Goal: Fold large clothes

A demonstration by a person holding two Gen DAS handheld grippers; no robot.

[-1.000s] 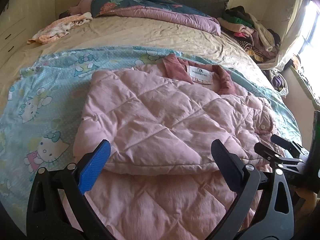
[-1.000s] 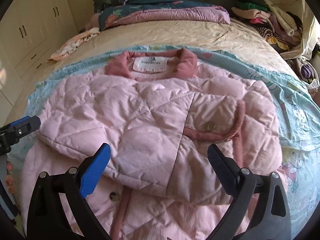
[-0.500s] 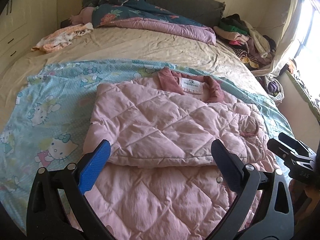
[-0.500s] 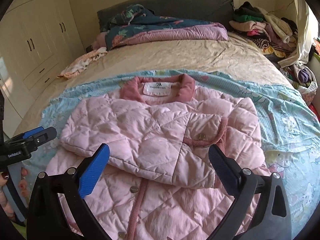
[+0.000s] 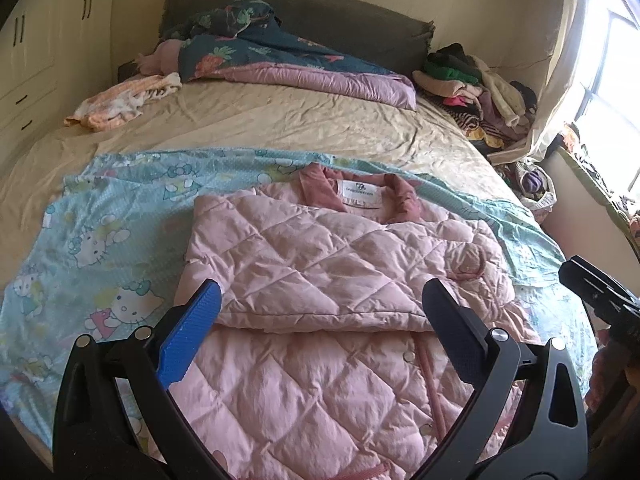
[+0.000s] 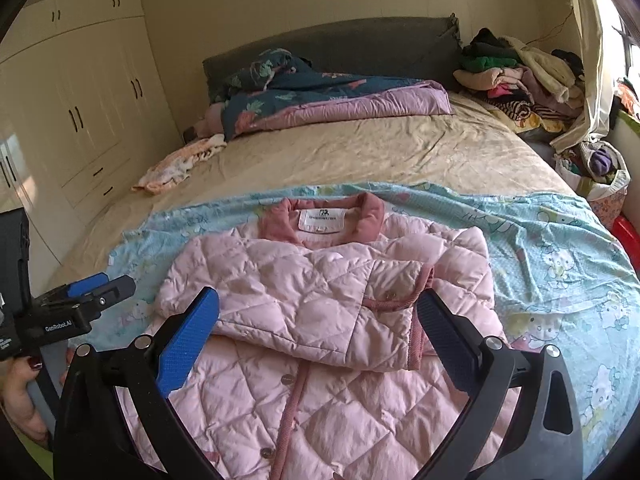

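Jacket (image 5: 320, 272) — pink, quilted, puffy — lies on the cartoon sheet (image 5: 104, 240), sleeves folded across its chest. It looks light, soft and springy; pinch the hem corners nearest the grippers. Left gripper (image 5: 320, 328) and right gripper (image 6: 320, 326) gape wide, empty.

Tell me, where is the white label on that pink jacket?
The white label sits inside the dark pink collar at the jacket's far end, toward the headboard.
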